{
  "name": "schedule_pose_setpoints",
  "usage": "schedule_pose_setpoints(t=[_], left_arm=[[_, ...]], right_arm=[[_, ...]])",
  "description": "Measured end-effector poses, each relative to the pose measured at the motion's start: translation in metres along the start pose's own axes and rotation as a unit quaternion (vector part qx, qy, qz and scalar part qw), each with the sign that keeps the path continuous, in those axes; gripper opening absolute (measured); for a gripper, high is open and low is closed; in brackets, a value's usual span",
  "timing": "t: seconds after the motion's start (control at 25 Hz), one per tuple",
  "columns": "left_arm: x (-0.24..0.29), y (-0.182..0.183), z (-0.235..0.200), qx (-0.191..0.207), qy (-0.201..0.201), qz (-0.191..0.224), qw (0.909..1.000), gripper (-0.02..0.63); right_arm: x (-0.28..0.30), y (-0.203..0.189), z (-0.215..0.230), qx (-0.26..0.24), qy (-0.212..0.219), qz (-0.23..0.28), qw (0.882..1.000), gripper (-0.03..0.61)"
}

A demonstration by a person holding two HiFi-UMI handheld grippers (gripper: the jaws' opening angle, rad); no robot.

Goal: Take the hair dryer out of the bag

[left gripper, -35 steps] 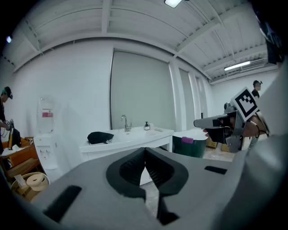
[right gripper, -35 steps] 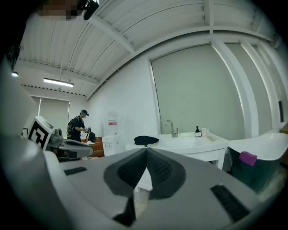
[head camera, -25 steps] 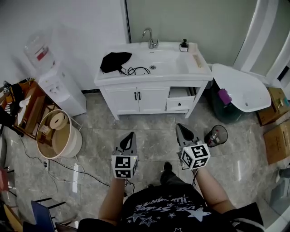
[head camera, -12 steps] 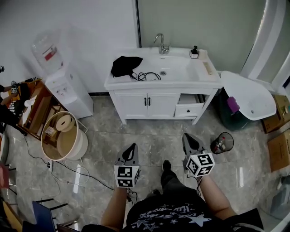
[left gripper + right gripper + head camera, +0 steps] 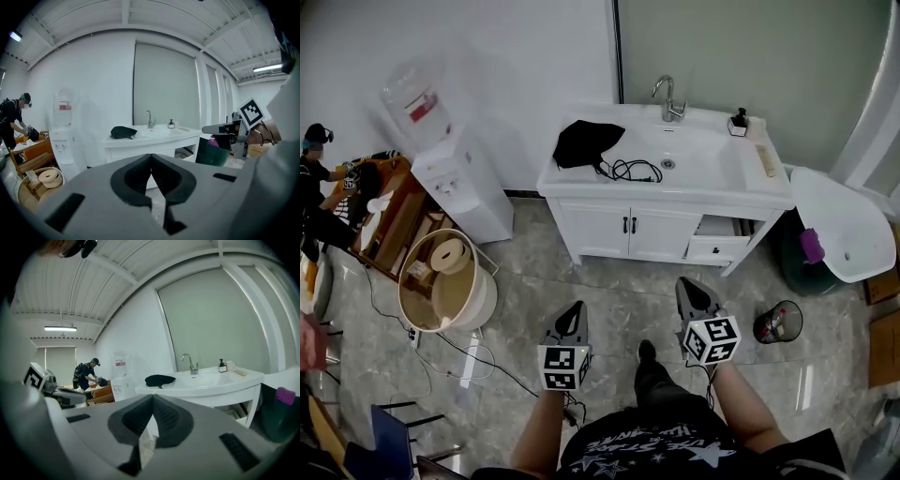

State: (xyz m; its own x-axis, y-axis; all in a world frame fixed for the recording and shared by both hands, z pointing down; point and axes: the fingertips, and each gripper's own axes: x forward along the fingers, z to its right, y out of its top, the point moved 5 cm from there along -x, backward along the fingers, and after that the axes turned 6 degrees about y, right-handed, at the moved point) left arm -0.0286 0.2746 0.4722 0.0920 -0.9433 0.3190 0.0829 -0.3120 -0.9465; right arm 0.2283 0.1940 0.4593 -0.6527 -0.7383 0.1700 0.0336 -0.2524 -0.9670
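Plainly, you were standing on the tiled floor well short of the white washstand, which faced you with its long counter running left to right. A water dispenser stood just beside the washstand's left end. Its upturned bottle carried a red label, too small to read.

The black bag lay on the counter's left end, toward the back edge, left of the basin. It was slumped, with its longer side roughly along the counter. A black cord coiled out of it toward the basin. The hair dryer itself did not show; I judged it was inside the bag at the end of that cord.

Your left gripper had its jaws pressed together with nothing between them. Your right gripper was likewise closed and empty. Both pointed ahead at the washstand, well apart from it. The bag lay ahead of the left gripper, almost in line with it, and off to the left of the right one, so your left hand was the nearer.

The only other markings were the square black-and-white patterns on the gripper cubes and some print on your shirt that I could not read.
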Motion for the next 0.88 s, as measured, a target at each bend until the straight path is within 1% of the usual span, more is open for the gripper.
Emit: schedule_pose_setpoints(t=[0.12,0.28,0.56,0.72,0.88], left_arm=[[0.030,0.011,-0.010,0.000,0.009,-0.006,0.9999,0.011],[0.076,0.031,-0.019,0.008,0.016,-0.011,0.9998,0.011],[0.149,0.066,-0.027,0.010,0.035,-0.010,0.9993,0.011],[0.174,0.078,-0.035,-0.005,0.052,0.001,0.9987,0.011],[0.182,0.079,-0.043,-0.009,0.062,-0.008,0.9980,0.011]], right_arm=[[0.034,0.007,0.016,-0.009,0.013,-0.013,1.000,0.006],[0.077,0.019,0.049,-0.027,0.006,-0.024,0.999,0.006],[0.145,0.040,0.100,-0.020,0.034,-0.030,0.999,0.006],[0.179,0.047,0.116,-0.006,0.060,-0.035,0.998,0.006],[0.202,0.051,0.116,0.005,0.083,-0.038,0.996,0.008]])
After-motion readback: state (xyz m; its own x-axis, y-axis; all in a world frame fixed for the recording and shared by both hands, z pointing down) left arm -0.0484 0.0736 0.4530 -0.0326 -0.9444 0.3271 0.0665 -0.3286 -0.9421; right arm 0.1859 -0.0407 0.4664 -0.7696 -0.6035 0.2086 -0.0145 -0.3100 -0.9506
